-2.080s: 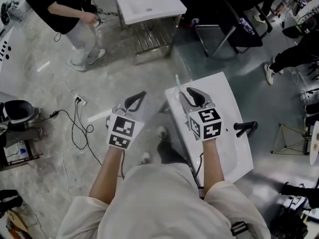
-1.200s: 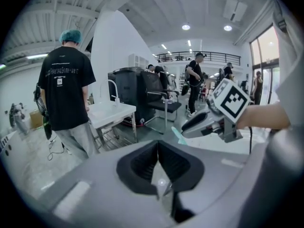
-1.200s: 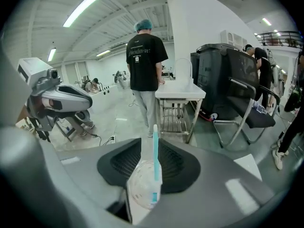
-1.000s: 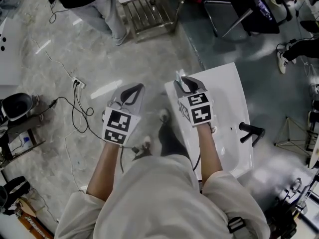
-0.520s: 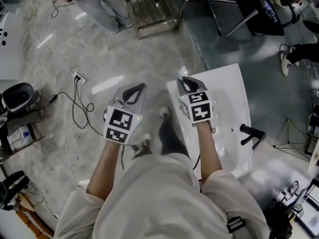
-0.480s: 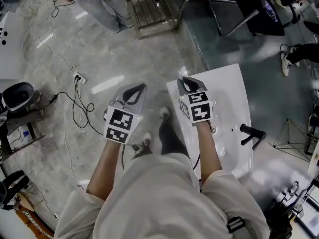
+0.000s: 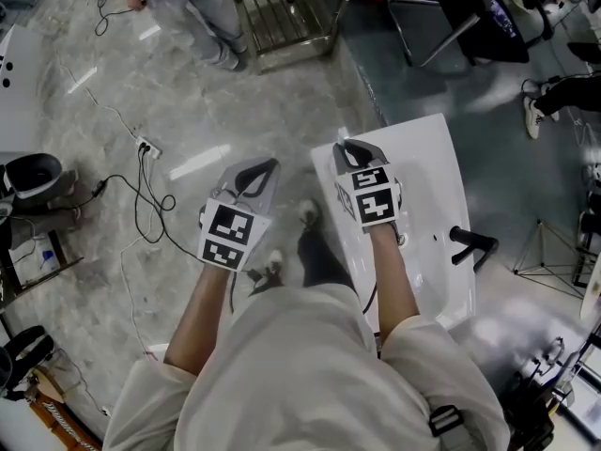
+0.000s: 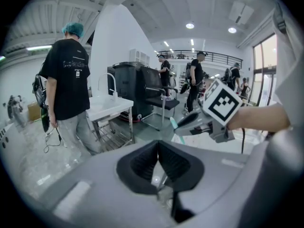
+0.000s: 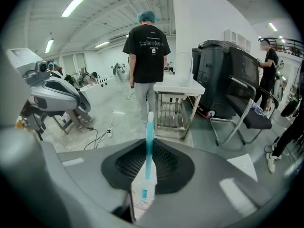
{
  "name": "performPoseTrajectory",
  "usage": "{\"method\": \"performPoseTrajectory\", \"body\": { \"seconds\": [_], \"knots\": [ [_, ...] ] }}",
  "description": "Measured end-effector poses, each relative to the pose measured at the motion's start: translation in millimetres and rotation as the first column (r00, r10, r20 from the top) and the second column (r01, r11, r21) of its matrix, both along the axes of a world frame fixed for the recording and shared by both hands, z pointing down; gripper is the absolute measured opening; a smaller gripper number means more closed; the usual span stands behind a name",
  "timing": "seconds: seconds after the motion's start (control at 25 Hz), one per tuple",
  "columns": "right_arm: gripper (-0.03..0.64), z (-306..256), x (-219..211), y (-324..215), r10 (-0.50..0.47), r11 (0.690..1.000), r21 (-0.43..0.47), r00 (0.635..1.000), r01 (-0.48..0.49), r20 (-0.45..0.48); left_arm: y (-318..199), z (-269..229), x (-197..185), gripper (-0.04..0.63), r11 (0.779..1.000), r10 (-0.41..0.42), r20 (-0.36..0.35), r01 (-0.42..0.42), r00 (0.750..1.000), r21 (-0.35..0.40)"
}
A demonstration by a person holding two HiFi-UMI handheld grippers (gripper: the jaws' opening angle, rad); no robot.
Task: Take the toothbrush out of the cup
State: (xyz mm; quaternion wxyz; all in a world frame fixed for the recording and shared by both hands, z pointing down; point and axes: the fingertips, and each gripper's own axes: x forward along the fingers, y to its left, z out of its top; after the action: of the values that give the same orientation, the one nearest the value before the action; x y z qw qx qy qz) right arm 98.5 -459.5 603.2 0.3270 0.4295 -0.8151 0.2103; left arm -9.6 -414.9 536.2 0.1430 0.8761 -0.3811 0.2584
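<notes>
Over white sink (image 7: pixel 434 163): right gripper (image 7: pixel 349 149) just closing, clamped on toothbrush (image 9: pixel 149 137); left gripper (image 7: pixel 267 166) together; faucet (image 7: pixel 467 244) nearby.

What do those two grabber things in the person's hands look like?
Both are grey shells with black ribbed jaws that taper to a point. The left gripper and right gripper each carry a white cube with black square markers. The person wears a pale short-sleeved top.

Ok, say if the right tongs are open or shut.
Shut on the toothbrush: the right tongs have just been closing, its blue handle pinched between them.
</notes>
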Motion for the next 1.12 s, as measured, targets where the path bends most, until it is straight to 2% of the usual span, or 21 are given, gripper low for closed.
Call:
{"method": "performPoseTrajectory", "body": {
  "seconds": [0.56, 0.84, 1.12],
  "knots": [
    [0.044, -85.1, -1.5, 31.9, -0.004, 0.985, 0.174, 1.000, 0.006, -0.014, 35.1, -42.9, 3.2, 0.002, 0.996, 0.032, -0.068, -0.026, 0.997, 0.080],
    [0.044, -122.1, 1.4, 65.9, 0.028, 0.971, 0.238, 0.999, -0.023, -0.018, 61.0, -72.2, 3.9, 0.002, 0.991, 0.063, -0.115, -0.048, 0.991, 0.124],
    [0.044, -155.2, 5.8, 117.9, 0.076, 0.956, 0.286, 0.997, -0.070, -0.009, 98.5, -99.0, -1.1, 0.002, 0.979, 0.104, -0.121, -0.081, 0.987, 0.185]
  ]
}}
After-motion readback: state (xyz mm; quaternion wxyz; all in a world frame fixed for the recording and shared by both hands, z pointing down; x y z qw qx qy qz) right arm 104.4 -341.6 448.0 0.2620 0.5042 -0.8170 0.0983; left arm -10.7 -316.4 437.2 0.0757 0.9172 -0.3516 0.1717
